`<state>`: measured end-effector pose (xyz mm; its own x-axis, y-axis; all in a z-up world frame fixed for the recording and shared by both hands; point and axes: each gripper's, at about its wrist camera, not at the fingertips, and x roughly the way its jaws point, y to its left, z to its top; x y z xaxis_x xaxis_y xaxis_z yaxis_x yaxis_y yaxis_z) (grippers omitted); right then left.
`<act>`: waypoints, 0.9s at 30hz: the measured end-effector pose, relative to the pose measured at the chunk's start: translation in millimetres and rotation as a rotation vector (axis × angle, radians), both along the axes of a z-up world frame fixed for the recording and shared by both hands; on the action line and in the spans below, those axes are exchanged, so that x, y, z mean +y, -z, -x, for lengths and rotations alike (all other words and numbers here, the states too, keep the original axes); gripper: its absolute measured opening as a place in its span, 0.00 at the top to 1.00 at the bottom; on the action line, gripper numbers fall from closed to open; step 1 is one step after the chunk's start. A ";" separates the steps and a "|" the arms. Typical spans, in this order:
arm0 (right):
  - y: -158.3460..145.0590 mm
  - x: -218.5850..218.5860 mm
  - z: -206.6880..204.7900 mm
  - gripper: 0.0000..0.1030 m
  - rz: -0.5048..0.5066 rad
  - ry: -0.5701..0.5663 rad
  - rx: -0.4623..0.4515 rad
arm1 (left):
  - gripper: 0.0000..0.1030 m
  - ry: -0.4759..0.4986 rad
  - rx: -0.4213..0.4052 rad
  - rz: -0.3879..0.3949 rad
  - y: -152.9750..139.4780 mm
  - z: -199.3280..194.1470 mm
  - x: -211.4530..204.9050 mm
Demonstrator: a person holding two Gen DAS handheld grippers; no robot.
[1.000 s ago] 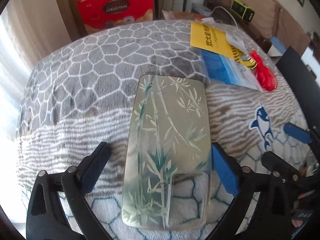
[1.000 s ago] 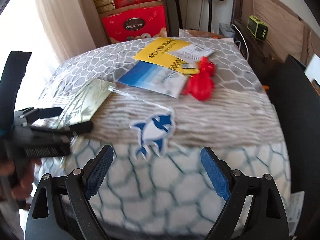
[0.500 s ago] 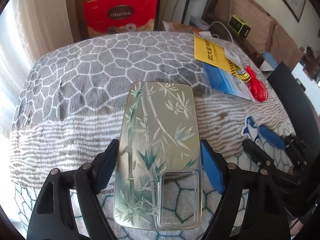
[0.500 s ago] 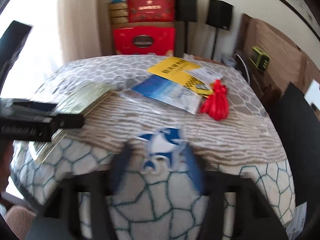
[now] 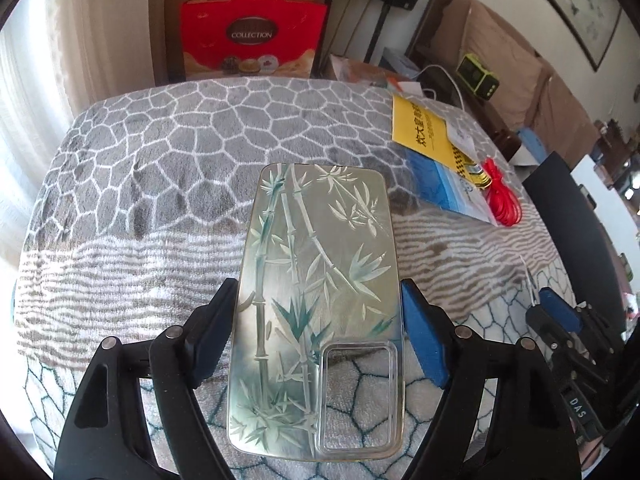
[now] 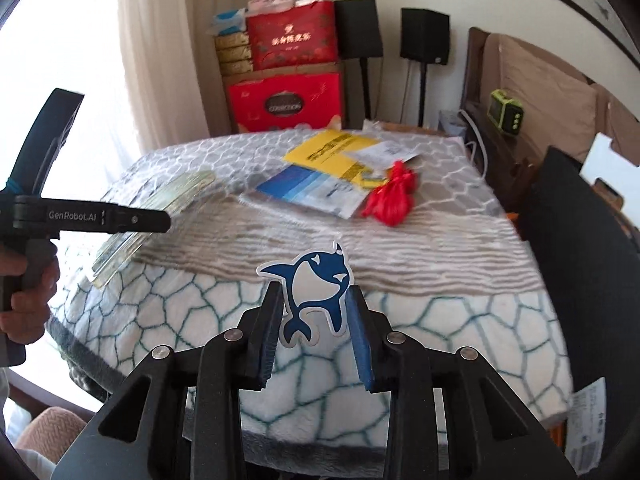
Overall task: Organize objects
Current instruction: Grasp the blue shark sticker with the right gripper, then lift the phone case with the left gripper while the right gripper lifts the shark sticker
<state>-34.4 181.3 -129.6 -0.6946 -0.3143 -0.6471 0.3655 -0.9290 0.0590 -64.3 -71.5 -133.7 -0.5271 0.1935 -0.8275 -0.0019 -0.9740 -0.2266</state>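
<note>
Left gripper (image 5: 318,320): fingers have just closed in and now pinch the phone case (image 5: 318,312) by its two long edges, one pad on each side.
Phone case: clear, printed with green bamboo, camera cut-out at the near right corner. In the right wrist view it tilts, near end raised off the blanket (image 5: 160,184), far end low over the grey cobble pattern.
Right gripper (image 6: 314,320): fingers have just closed and now pinch the shark sticker (image 6: 314,284) at its lower body, pads touching both sides.
Shark sticker: blue and white, upright between the fingers, head and fin above the pads, over the front edge of the bed.
Far right of bed: yellow booklet (image 6: 332,150), blue-and-white packet (image 6: 312,190), red cord bundle (image 6: 394,198); packet overlaps booklet, cord touches packet.
Person: a hand (image 6: 24,296) grips the left tool's handle.
</note>
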 end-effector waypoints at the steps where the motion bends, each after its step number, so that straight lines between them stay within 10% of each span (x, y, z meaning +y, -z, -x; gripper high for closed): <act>1: -4.1 1.3 -0.4 0.69 0.000 0.007 0.011 | 0.26 -0.003 0.007 -0.006 -3.0 -1.5 -1.8; 12: -26.4 6.0 -4.1 0.69 0.048 -0.010 0.063 | 0.26 -0.070 0.069 -0.034 -12.1 -14.3 -17.3; 27: -34.3 55.1 -22.5 0.69 0.091 -0.039 0.088 | 0.26 -0.142 0.162 0.122 -38.2 -32.2 17.3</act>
<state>-11.8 236.5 -95.3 -0.7338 -0.3966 -0.5516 0.4083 -0.9064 0.1084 -32.1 -54.2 -95.5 -0.6697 0.0116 -0.7425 0.1103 -0.9872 -0.1150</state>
